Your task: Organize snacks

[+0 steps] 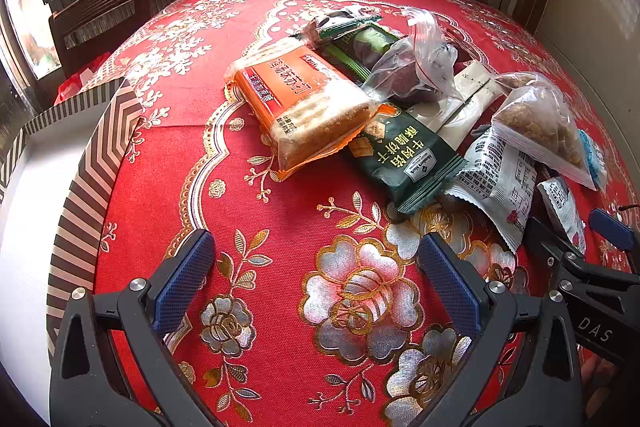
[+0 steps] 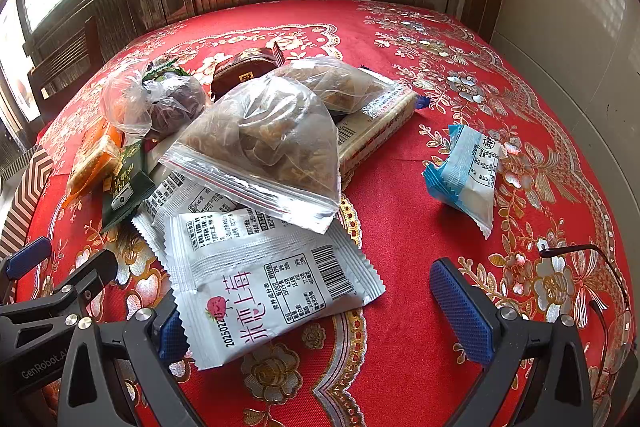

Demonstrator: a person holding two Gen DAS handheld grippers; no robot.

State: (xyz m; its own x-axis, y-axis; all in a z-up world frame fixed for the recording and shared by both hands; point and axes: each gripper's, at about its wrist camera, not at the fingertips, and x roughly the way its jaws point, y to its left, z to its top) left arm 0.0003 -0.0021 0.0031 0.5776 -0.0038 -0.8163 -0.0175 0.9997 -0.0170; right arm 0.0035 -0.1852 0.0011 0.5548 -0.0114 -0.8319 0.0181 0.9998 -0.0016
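The left gripper (image 1: 316,267) hung with its blue-padded fingers (image 1: 448,281) spread wide, nothing between them. The right gripper (image 2: 312,311) was likewise spread wide, gripping nothing. The two sat side by side, each one's fingertips showing at the edge of the other's view.

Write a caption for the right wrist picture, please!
Open right gripper hovers over a strawberry snack packet beside piled snack bags.

A red floral tablecloth (image 2: 400,187) is spread under a heap of snack packets (image 2: 256,163), a lone blue packet (image 2: 466,171) and a striped box (image 1: 92,163)
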